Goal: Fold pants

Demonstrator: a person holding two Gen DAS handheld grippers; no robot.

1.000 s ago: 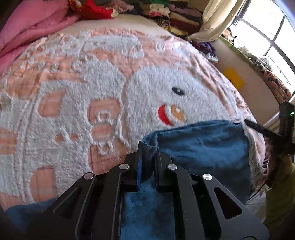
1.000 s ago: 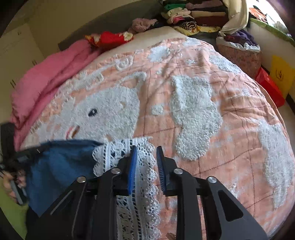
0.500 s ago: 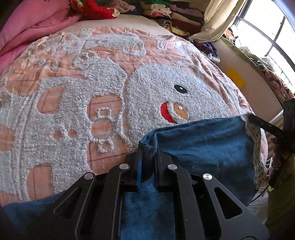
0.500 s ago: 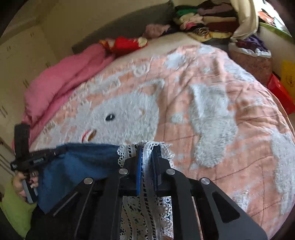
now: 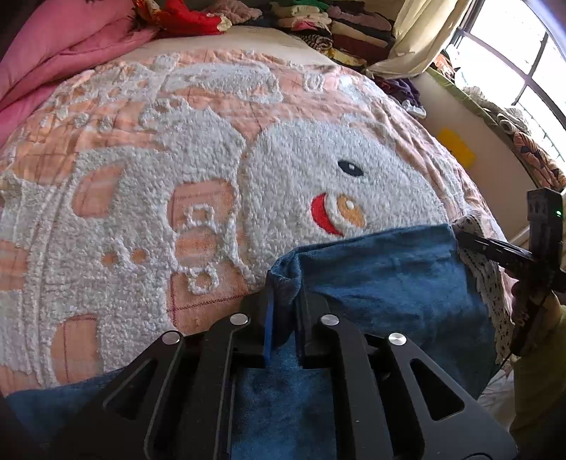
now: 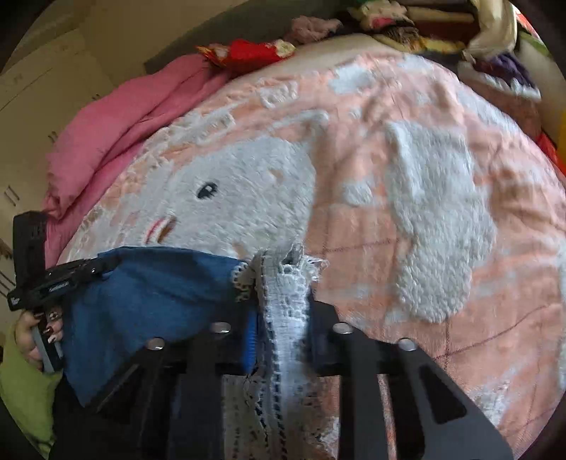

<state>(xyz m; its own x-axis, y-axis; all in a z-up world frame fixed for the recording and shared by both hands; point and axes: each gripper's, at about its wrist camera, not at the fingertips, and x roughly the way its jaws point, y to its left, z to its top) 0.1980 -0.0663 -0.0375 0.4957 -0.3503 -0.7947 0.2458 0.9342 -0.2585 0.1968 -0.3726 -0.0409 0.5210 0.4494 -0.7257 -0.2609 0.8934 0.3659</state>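
Note:
The blue pants with a white lace trim hang stretched between my two grippers at the near edge of the bed. My left gripper is shut on the blue corner of the pants. My right gripper is shut on the lace-trimmed corner. In the left wrist view the right gripper shows at the right end of the blue cloth. In the right wrist view the left gripper shows at the left end, with the hand that holds it.
A peach blanket with a white fluffy cartoon face covers the bed. A pink quilt lies along the far left side. Stacked folded clothes sit at the head. A window is on the right.
My right gripper was open around the lace trim a second ago and has shut on it and lifted it. The blue cloth now hangs taut between both grippers.

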